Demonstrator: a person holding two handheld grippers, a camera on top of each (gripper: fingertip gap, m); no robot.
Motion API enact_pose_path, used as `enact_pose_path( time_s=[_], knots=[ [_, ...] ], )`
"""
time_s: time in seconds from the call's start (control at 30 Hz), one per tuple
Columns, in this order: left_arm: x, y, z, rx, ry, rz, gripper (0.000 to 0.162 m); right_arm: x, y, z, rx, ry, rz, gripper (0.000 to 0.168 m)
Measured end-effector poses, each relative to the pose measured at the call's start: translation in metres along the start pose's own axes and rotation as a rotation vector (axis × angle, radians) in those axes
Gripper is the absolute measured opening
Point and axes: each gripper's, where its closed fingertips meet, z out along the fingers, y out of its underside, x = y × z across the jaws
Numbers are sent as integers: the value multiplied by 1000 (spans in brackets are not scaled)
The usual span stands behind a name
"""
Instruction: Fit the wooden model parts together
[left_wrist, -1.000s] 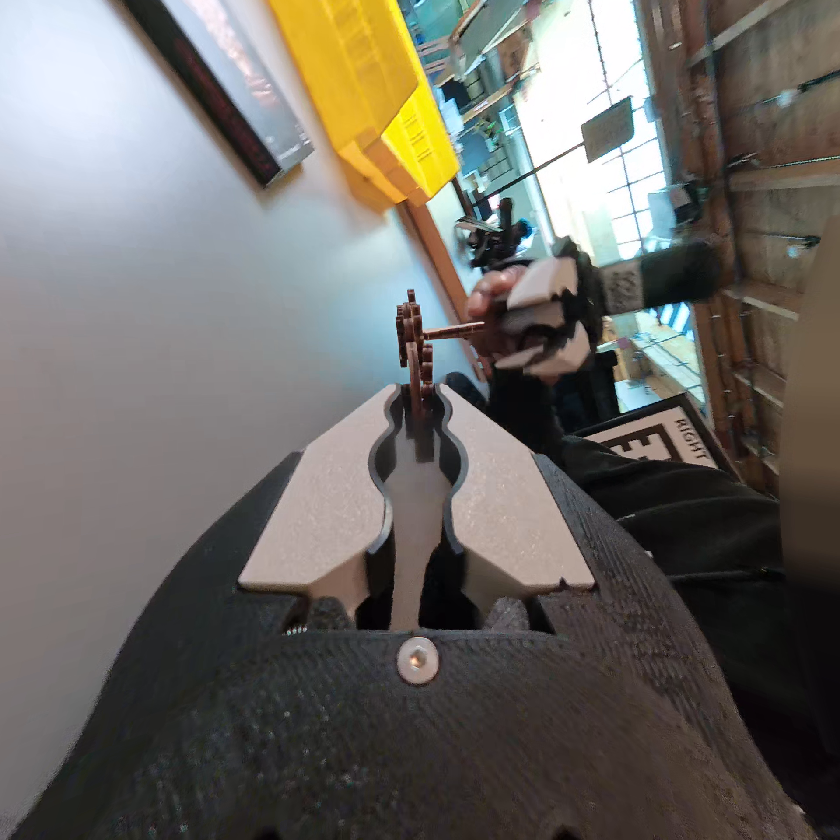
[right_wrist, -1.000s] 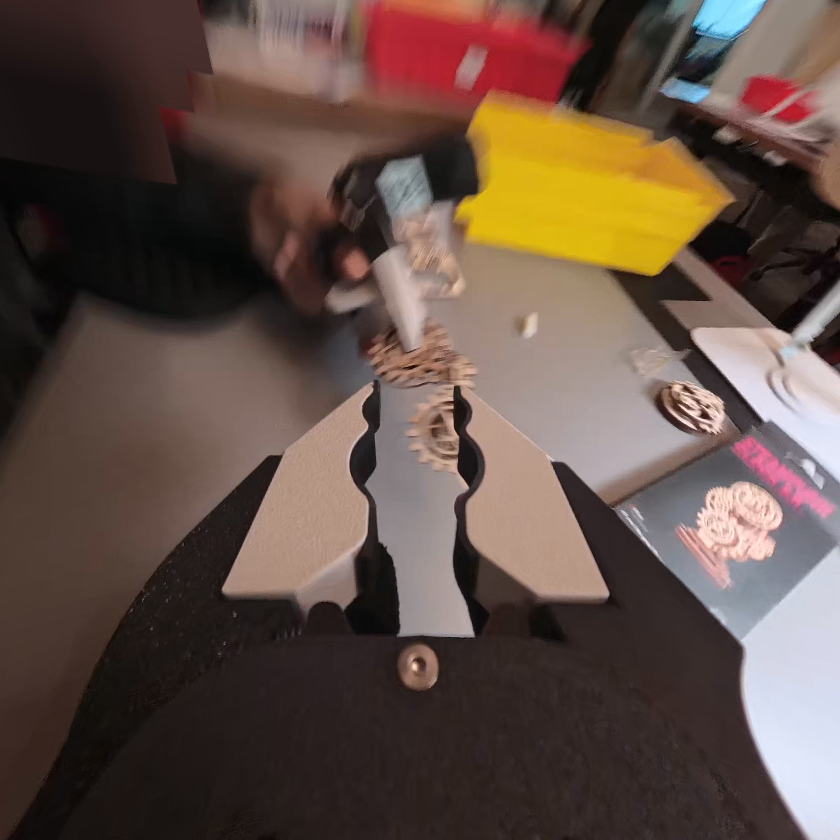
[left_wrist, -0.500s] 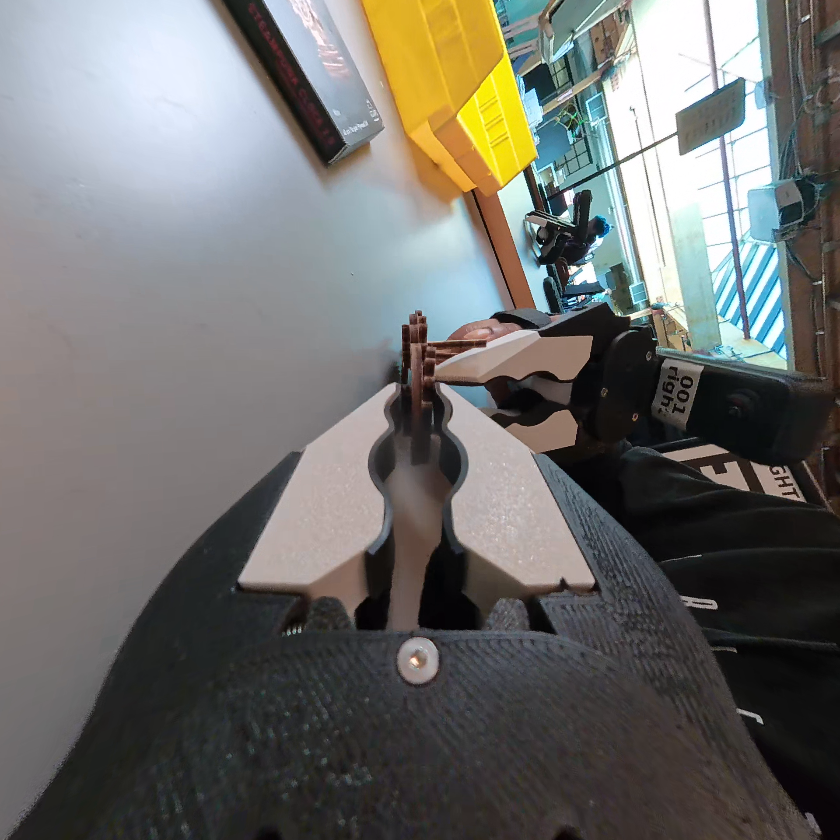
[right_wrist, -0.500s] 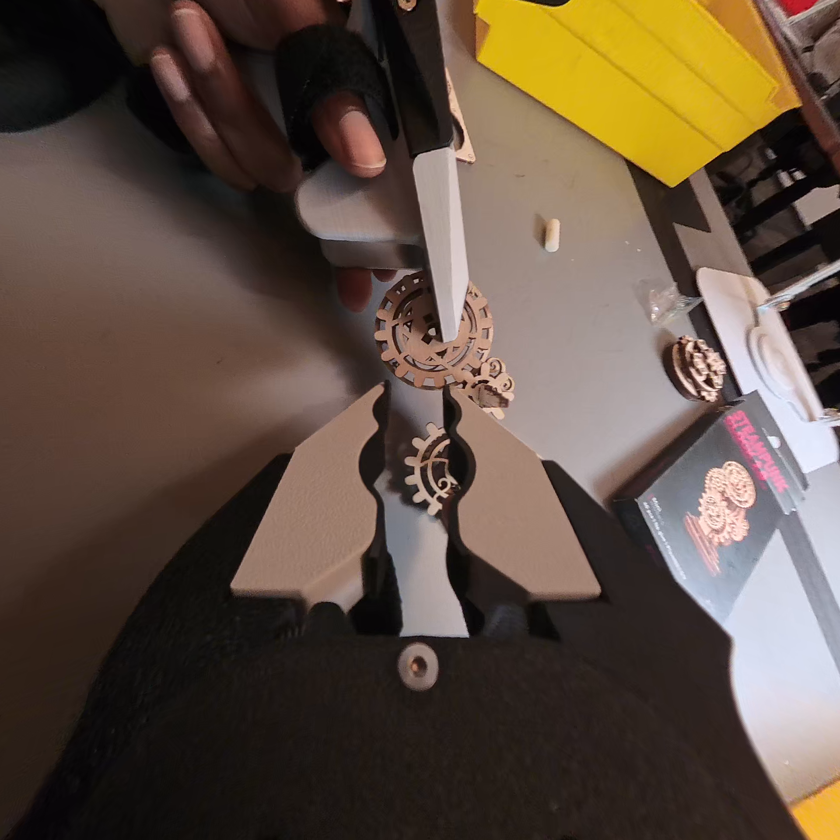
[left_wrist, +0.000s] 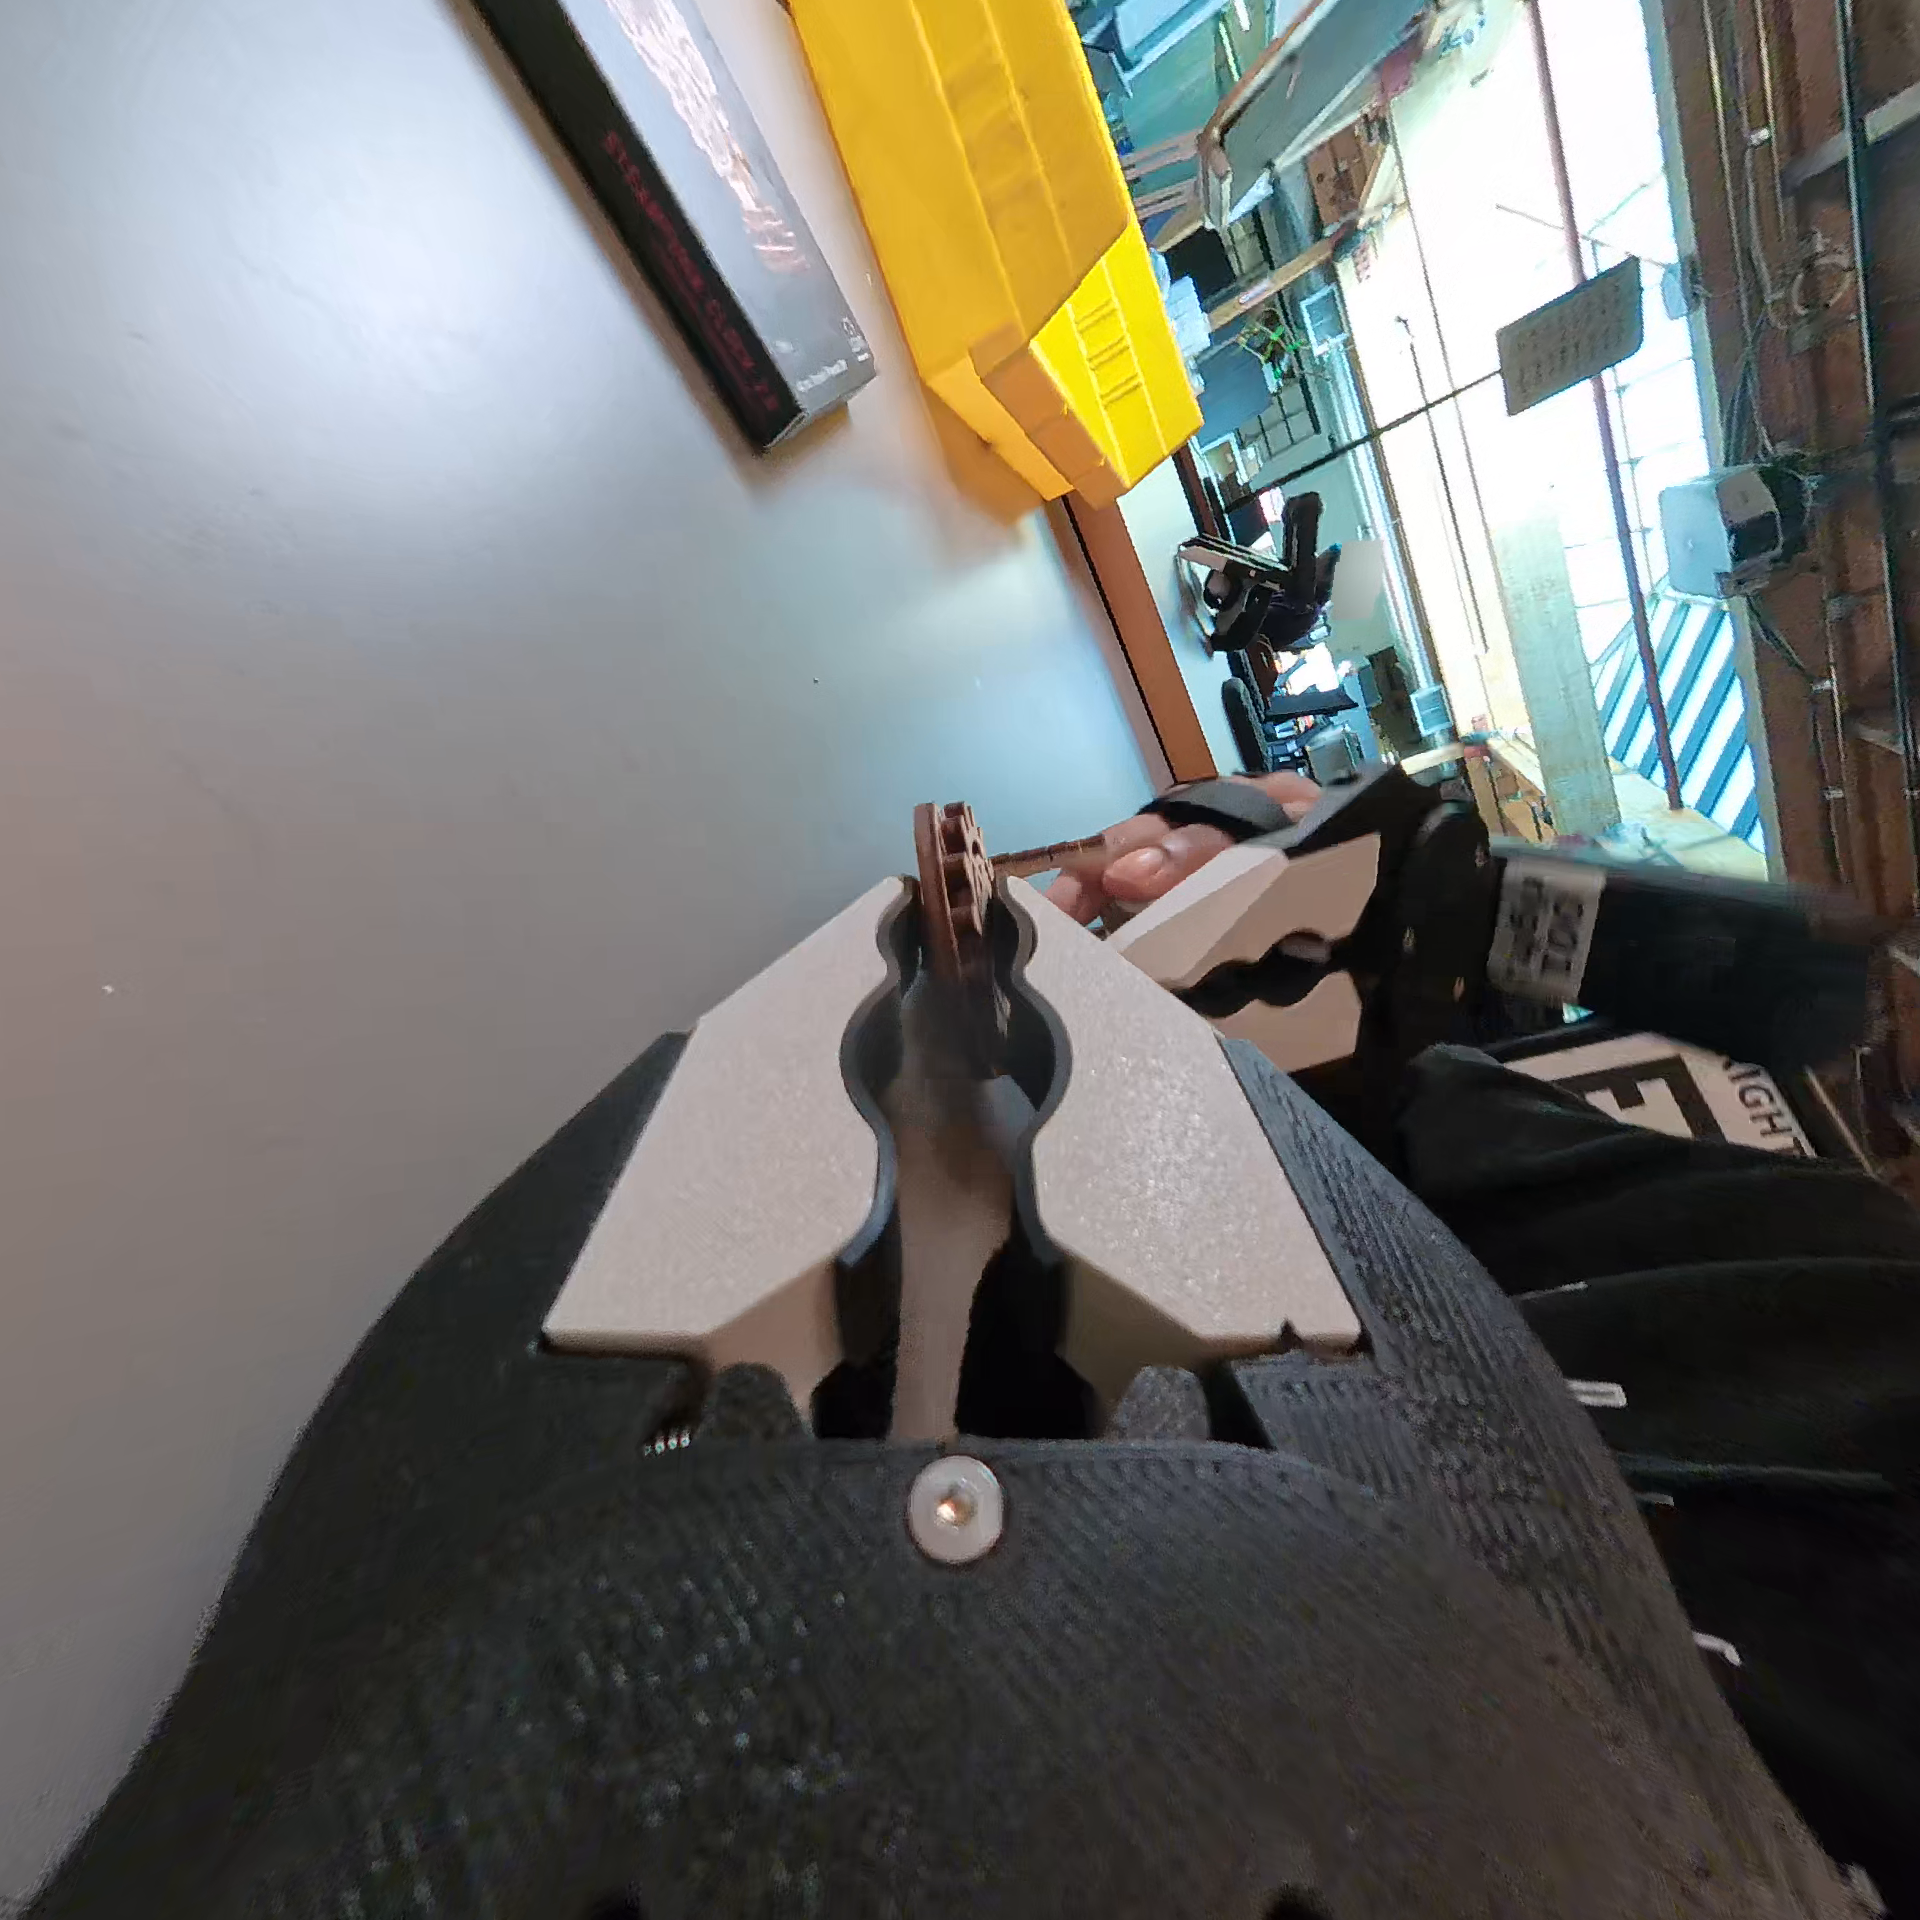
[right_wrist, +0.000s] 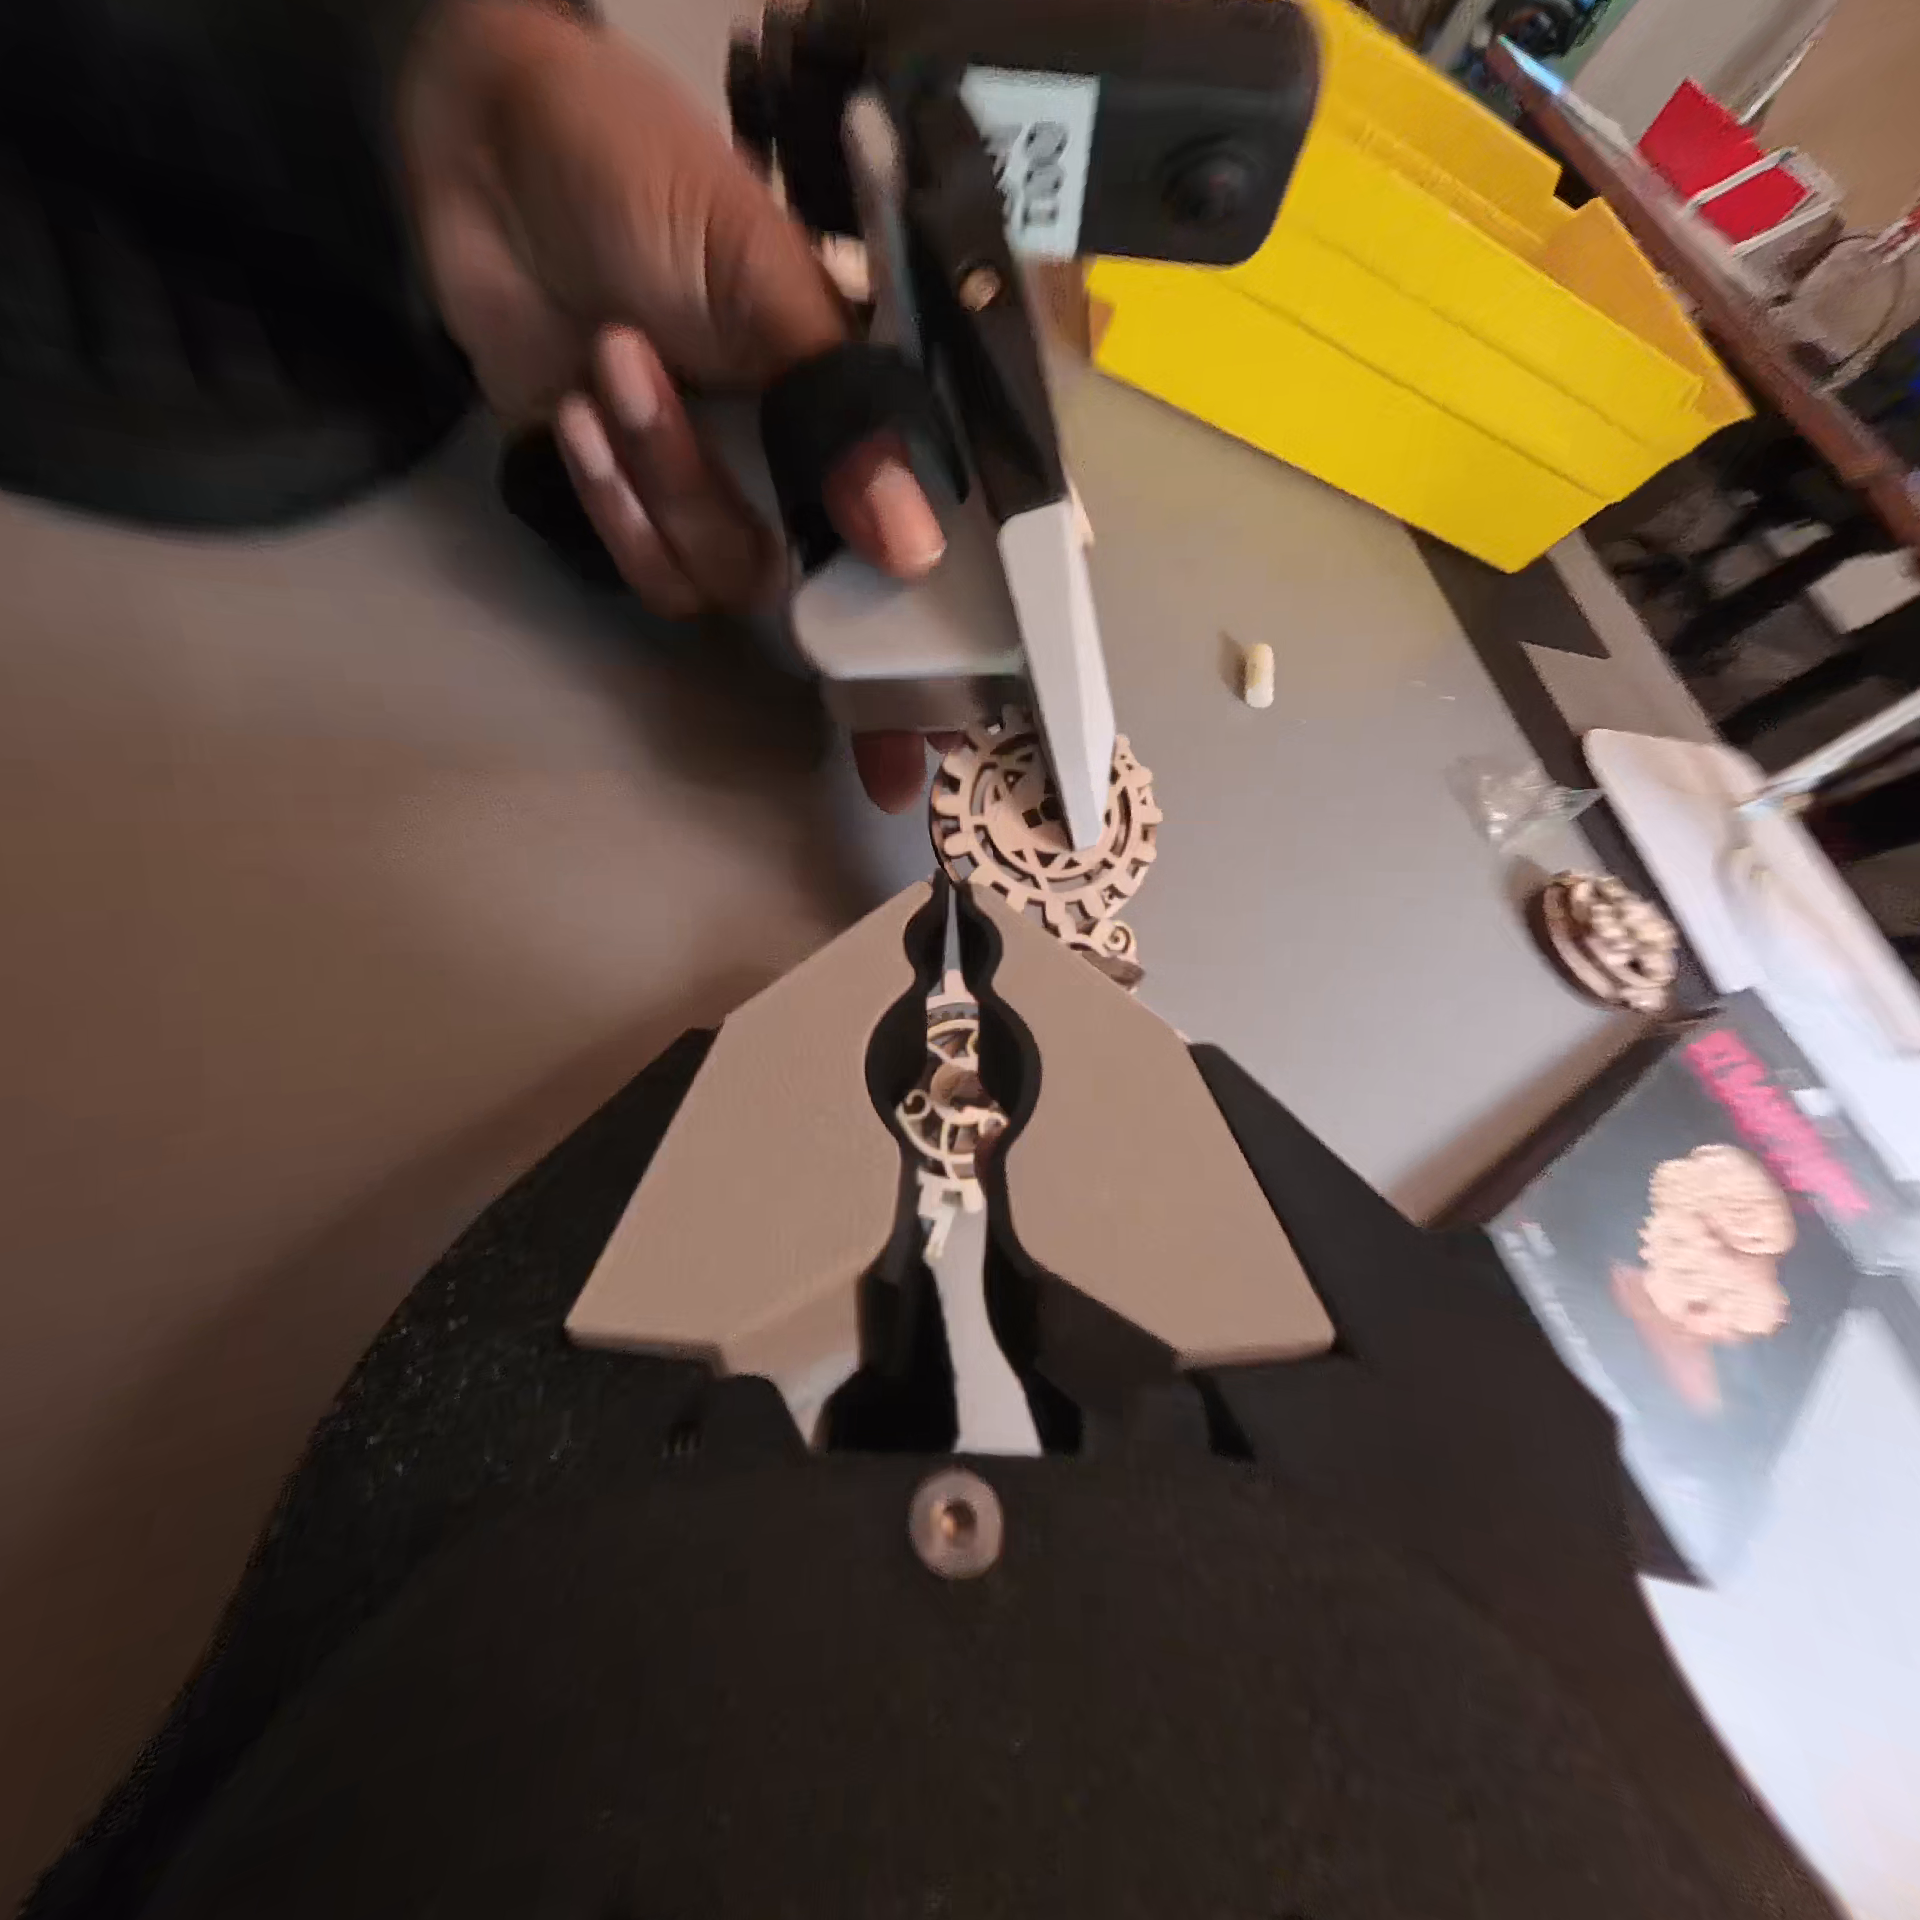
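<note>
**Two gears held, one in each gripper, over the grey table**

My left gripper (left_wrist: 954, 914) lies rolled on its side, so the grey table (left_wrist: 364, 675) stands like a wall beside it. Its fingers are closed narrow on a large wooden gear assembly (left_wrist: 951, 904), gripped edge-on at the fingertips, with a thin wooden axle (left_wrist: 1049, 857) sticking out sideways from the gear, away from the table. In the right wrist view that same large wooden gear assembly (right_wrist: 1023, 831) shows face-on, clamped in the left gripper (right_wrist: 1075, 821), with my left hand (right_wrist: 623, 312) wrapped round the handle above it.

My right gripper (right_wrist: 954, 904) points at the assembly from just below it. Its fingers are pinched nearly together on a small wooden gear (right_wrist: 951, 1101), which sits deep in the rounded hollow between them, well behind the tips. The tips come right up to the assembly's rim; whether they touch it I cannot tell, as the picture is blurred.

Beyond the assembly on the table lie a small pale peg (right_wrist: 1257, 673), another wooden gear stack (right_wrist: 1605, 940), a dark box (right_wrist: 1766, 1278) and a yellow bin (right_wrist: 1403, 374).
</note>
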Motion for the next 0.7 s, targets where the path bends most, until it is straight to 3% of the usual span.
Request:
enact_pose_path(
  time_s=[0.2, 0.33, 0.53, 0.7],
  knots=[
    [31, 1, -10, -75, 158, 215, 11, 34, -12, -39, 198, -217, 527, 37],
    [52, 20, -8, -191, 243, 319, 11, 7, -9, -34, 199, -487, 693, 55],
    [63, 28, -18, -247, 314, 361, 11, -9, -28, -44, 286, -752, 898, 42],
    [67, 42, -14, -314, 323, 401, 11, -15, -19, -30, 192, -700, 887, 35]
  ],
)
